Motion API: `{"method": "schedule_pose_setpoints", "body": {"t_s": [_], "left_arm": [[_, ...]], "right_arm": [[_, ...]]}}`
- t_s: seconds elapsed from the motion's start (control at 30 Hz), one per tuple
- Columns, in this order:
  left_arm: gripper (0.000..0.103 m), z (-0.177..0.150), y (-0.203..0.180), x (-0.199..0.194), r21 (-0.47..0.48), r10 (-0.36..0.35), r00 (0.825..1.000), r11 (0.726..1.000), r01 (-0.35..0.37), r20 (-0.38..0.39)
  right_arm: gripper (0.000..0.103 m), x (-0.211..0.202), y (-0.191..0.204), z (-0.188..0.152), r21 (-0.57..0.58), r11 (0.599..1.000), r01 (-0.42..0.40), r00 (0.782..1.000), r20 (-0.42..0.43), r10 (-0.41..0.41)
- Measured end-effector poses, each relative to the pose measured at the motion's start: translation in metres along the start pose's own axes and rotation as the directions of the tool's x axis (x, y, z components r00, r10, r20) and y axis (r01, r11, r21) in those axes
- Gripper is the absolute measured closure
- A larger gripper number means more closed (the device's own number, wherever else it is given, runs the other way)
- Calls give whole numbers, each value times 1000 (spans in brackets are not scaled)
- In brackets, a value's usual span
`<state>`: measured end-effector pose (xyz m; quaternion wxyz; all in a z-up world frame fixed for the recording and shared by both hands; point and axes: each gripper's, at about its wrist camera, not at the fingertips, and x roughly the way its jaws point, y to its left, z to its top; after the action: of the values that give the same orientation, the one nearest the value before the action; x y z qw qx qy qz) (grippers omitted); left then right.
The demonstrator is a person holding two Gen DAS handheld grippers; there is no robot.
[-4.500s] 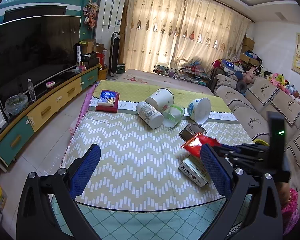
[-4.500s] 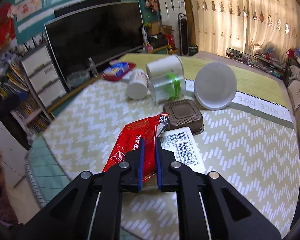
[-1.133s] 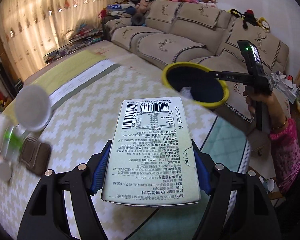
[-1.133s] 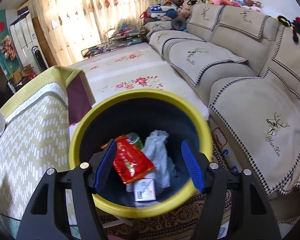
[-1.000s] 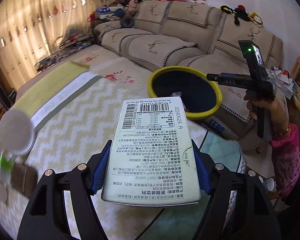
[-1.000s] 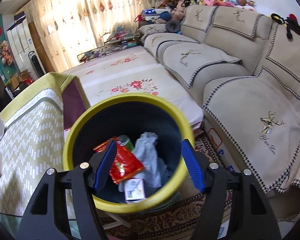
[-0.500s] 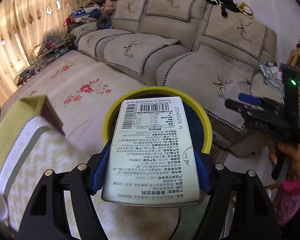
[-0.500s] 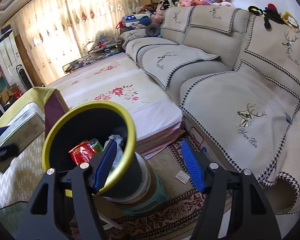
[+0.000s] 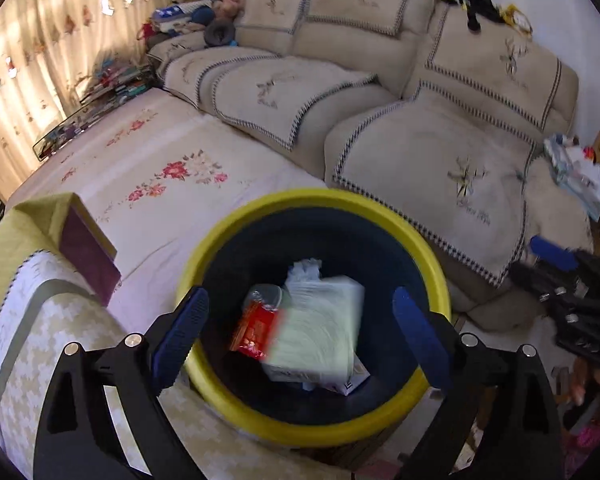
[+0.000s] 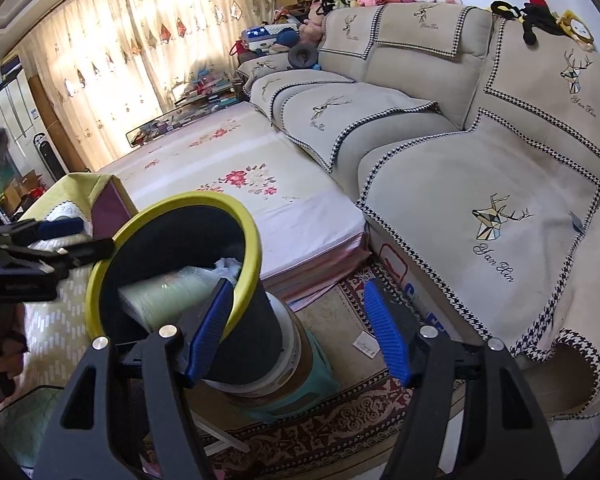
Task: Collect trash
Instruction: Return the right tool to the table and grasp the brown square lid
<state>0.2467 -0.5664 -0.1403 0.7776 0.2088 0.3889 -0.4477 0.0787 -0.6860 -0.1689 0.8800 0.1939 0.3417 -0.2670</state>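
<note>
One view alone shows the bin's (image 9: pixel 236 396) red wrapper (image 9: pixel 254 330).

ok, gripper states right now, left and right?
Left gripper: open, jaws just opened, empty; the carton is falling into the bin.
Right gripper: open, holding nothing.
</note>
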Motion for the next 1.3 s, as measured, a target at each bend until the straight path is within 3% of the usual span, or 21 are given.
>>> {"method": "schedule_pose_setpoints", "body": {"t_s": [0.1,0.23,0.43,0.6,0.7,0.8,0.9,1.03,1.2,1.3], "left_arm": [[11,-11,19,-39,-35,24,997,999,-22,72],[9,-45,51,-113,-95,100,979,992,-84,177],[5,-115,104,-211,-228,248,930,955,-189,270],[5,-182,139,-272,-329,414,871,888,-322,263],[5,-229,158,-311,-398,518,822,824,-404,237],[5,-266,178,-339,-460,575,791,772,-440,209],[5,-302,195,-365,-530,629,757,710,-464,179],[5,-347,215,-394,-594,679,720,641,-485,144],[5,-375,227,-401,-633,685,718,612,-474,124],[5,-390,233,-403,-647,681,722,608,-460,126]], "right_arm": [[38,-1,7,-1,-13,1000,-13,1000,-1,13],[38,-2,19,-2,-28,999,-30,1000,-2,30],[38,-2,48,-2,-68,996,-64,998,-18,63],[38,-3,94,0,-141,982,-127,992,-27,124],[38,-5,134,-1,-202,960,-193,981,-43,188],[38,-5,182,-4,-269,928,-259,966,-71,248],[38,-9,235,-13,-338,877,-343,939,-114,323],[38,-19,315,-33,-430,768,-475,879,-202,432],[38,-32,392,-56,-511,632,-583,809,-294,509],[38,-39,436,-71,-563,537,-628,768,-336,546]]}}
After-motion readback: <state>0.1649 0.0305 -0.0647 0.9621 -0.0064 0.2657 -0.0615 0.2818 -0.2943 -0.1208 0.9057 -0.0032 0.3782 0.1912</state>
